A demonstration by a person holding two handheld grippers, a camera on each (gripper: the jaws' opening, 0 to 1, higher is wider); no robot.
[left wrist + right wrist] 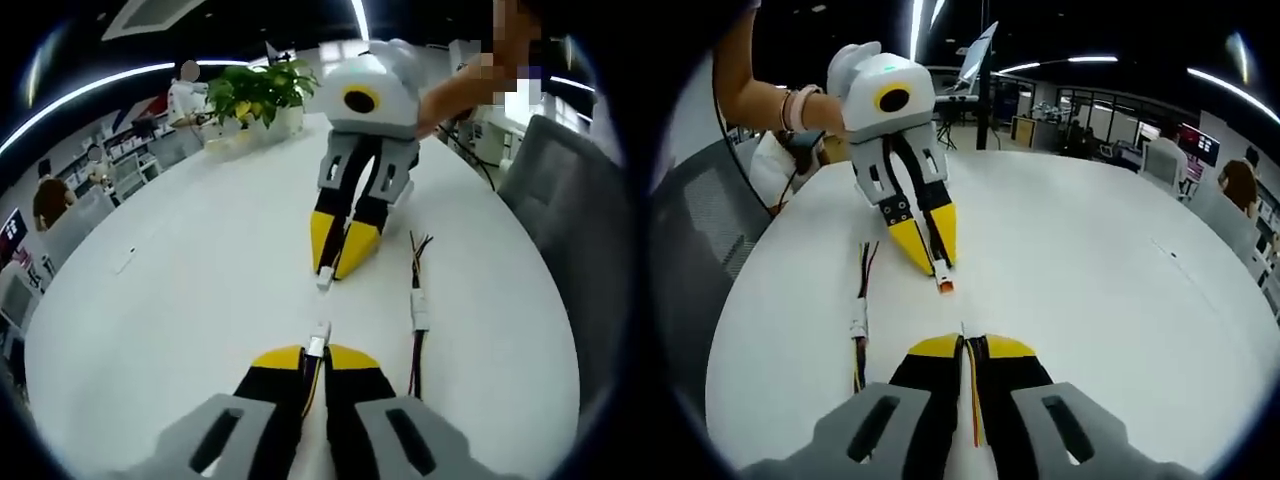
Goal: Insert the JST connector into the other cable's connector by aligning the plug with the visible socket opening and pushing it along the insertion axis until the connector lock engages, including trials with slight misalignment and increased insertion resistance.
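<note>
On the white round table the two grippers face each other tip to tip. My left gripper is shut on a cable whose white connector pokes out past its yellow fingertips. Opposite it, my right gripper is shut on the other cable, its white connector pointing back at the first. A short gap separates the two connectors, roughly in line. In the right gripper view my right gripper pinches thin wires, and the left gripper holds its connector, which looks orange at the end.
A spare joined cable pair lies flat beside the grippers. A potted plant stands at the far table edge. Grey chair sits by the table. A person's arm holds the facing gripper.
</note>
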